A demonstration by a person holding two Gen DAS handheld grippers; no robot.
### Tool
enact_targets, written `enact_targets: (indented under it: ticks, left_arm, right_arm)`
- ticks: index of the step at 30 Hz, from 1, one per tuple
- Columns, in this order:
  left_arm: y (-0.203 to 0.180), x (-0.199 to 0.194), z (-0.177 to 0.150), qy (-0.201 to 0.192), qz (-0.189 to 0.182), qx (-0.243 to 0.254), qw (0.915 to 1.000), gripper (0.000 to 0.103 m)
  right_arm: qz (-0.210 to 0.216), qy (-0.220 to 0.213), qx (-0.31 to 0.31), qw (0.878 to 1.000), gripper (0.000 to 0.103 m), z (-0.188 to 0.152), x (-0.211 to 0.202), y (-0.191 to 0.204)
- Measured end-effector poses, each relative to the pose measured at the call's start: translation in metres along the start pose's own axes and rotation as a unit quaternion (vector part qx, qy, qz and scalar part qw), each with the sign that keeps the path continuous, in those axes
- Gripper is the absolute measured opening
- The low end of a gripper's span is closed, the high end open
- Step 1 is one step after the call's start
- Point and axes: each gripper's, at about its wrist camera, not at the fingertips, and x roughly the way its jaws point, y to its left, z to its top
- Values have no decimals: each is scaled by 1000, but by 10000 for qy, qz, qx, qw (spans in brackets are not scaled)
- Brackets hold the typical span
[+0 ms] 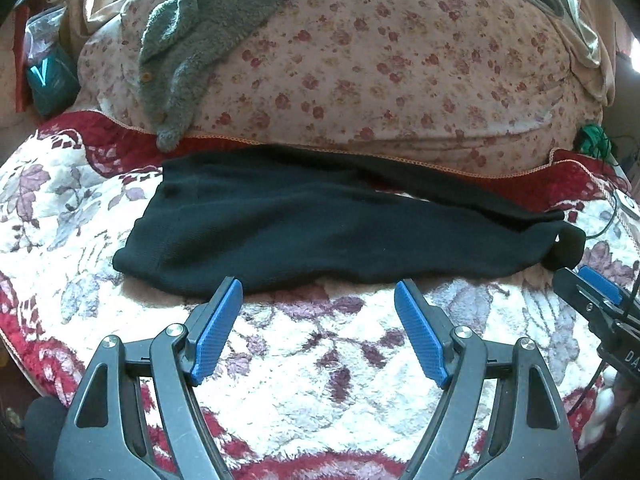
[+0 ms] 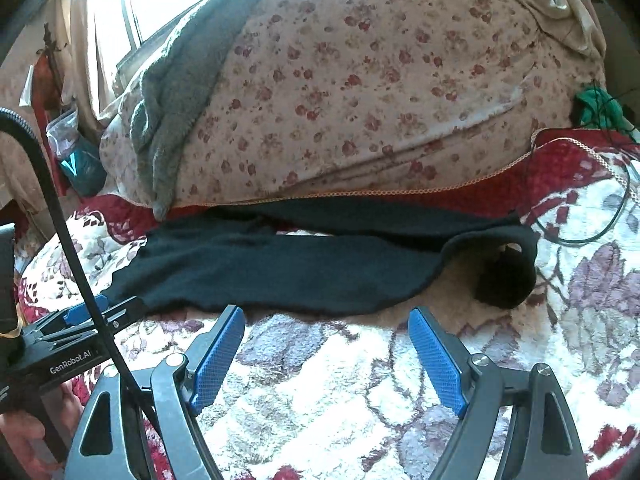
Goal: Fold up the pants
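Fingers (image 1: 218,328) of the left gripper (image 1: 318,332) stand wide apart, clamping nothing, just short of the black pants (image 1: 320,236) lying lengthwise on the floral blanket (image 1: 320,380). Right wrist view: the right gripper (image 2: 326,356) fingers are likewise spread and empty, near the pants' front edge.

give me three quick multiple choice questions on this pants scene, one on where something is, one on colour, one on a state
1. Where do the pants lie?
A. on the flowered blanket, in front of the quilt
B. on top of the quilt
C. hanging from a chair

2. What colour are the pads on the fingers?
A. red
B. blue
C. yellow

3. How is the left gripper?
A. shut on the pants
B. open, holding nothing
C. shut on the grey cardigan

Answers: 1 A, the pants lie flat on the blanket below the quilt's edge. 2 B, both grippers show blue ribbed pads. 3 B, its fingers are spread with only blanket between them; the right gripper is open too.
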Motion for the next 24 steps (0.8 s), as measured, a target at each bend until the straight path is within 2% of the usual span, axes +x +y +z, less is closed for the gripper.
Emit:
enact_targets:
  ticks: [6, 11, 14, 17, 20, 24]
  left_arm:
    - [-3, -2, -2, 7, 123, 28, 9999, 80]
    - [-7, -4, -3, 72, 237, -22, 9997, 80]
    - [-6, -7, -4, 36, 291, -138, 9995, 80]
    - [-3, -2, -6, 176, 239, -276, 9992, 80]
    - [-1, 4, -7, 357, 162, -263, 9989, 80]
    - [3, 8, -5, 355, 148, -251, 9989, 80]
  right_arm:
    - [68, -64, -105, 9999, 83, -2, -2, -1]
    - [179, 74, -225, 9996, 83, -3, 4, -5]
    - [268, 219, -394, 9986, 83, 1, 10, -6]
    - [266, 166, -499, 9983, 83, 1, 10, -7]
    - [294, 106, -282, 9991, 83, -2, 8, -17]
    - [168, 71, -39, 9998, 83, -8, 7, -28]
